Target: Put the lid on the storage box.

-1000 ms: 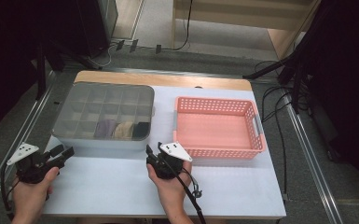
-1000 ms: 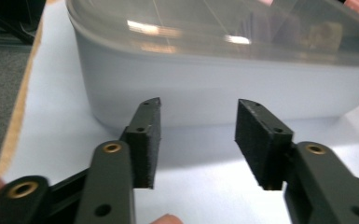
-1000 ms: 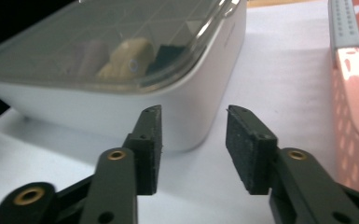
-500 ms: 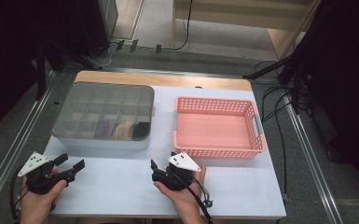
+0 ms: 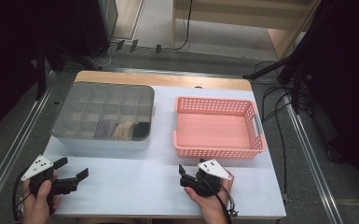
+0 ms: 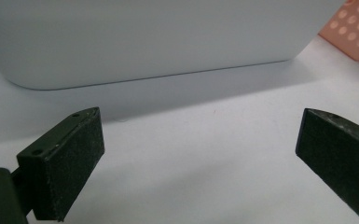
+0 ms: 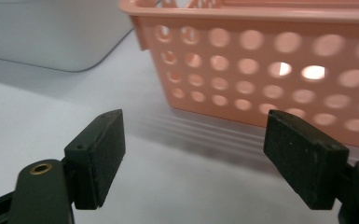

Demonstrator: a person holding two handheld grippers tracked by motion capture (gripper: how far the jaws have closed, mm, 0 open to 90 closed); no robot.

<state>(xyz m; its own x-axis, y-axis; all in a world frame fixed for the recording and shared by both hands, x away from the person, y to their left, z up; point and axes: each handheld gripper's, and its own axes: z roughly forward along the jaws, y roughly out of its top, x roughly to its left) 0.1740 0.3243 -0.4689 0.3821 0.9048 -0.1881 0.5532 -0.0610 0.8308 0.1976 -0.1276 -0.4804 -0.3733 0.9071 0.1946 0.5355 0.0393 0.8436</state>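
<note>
The grey compartment box [image 5: 103,117] sits on the left half of the white counter [image 5: 135,186], its long axis running left to right across the counter, its lid closed and see-through; through it a grid of cells shows, and three cells in the near row hold small bundles, one purplish, one cream, one dark, though what they are I cannot tell. Just to its right, apart from it, stands the pink perforated basket [image 5: 218,127], also lying crosswise, with nothing inside it. Near the front edge, the left tool [image 5: 72,171] rests in the person's left hand [image 5: 41,199], pointing right and a little toward the box; its jaws have just been opening and stand wide with nothing between them, the box's rounded wall [image 6: 144,42] ahead. The right tool [image 5: 182,173], in the right hand [image 5: 210,198], faces the basket's near wall [image 7: 270,60]; its jaws too have just been opening and grip nothing.
</note>
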